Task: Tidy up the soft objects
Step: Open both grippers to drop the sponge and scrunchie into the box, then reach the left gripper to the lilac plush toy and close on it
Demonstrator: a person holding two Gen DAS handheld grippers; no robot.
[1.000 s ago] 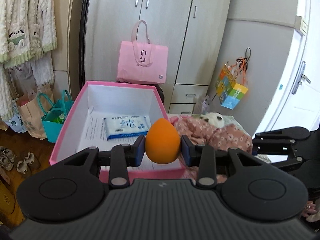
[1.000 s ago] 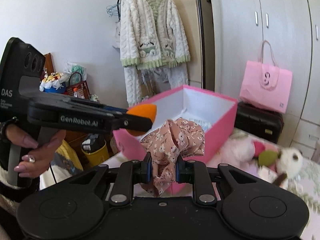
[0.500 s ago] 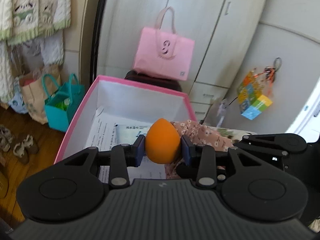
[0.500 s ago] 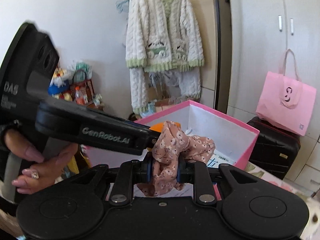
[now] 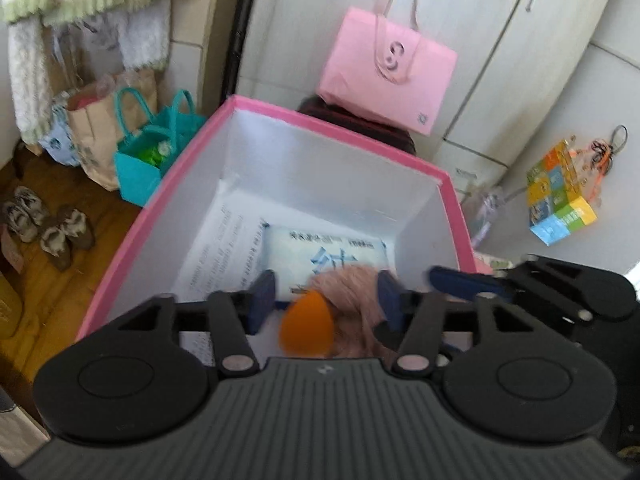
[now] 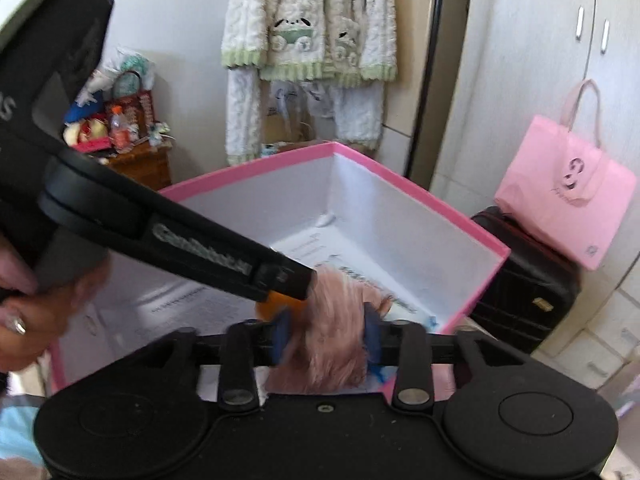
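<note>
The left gripper (image 5: pixel 326 300) hangs over the open pink box (image 5: pixel 340 136) with its jaws opening; the blue pads stand clear of the orange sponge (image 5: pixel 306 330), which sits blurred in the gap between them, nearer the left pad but touching neither. Just right of the sponge, and partly behind it, is the pink floral scrunchie (image 5: pixel 352 292), also smeared by motion.

The right gripper (image 6: pixel 326 334) is beside the left one, over the near right part of the same box, and its jaws are opening too. The scrunchie is between its pads as a streaked pink blur — whether the pads touch it I cannot tell, though the gap looks wider than the cloth.

On the box floor lie a printed white sheet (image 5: pixel 224 248) on the left and, further in, a white-and-blue tissue pack (image 5: pixel 332 250). In the right wrist view a hand (image 6: pixel 28 312) with a ring grips the left tool's handle at the near left.

Beyond the box a pink paper bag (image 5: pixel 384 76) rests on a dark suitcase (image 6: pixel 520 292) against pale wardrobe doors (image 6: pixel 540 60). To the far left hangs a fluffy white-and-green cardigan (image 6: pixel 308 24); below it stand a teal bag (image 5: pixel 152 156) and a brown paper bag (image 5: pixel 100 128), with shoes (image 5: pixel 44 224) on the wooden floor. A colourful cube (image 5: pixel 560 200) hangs at the far right.
</note>
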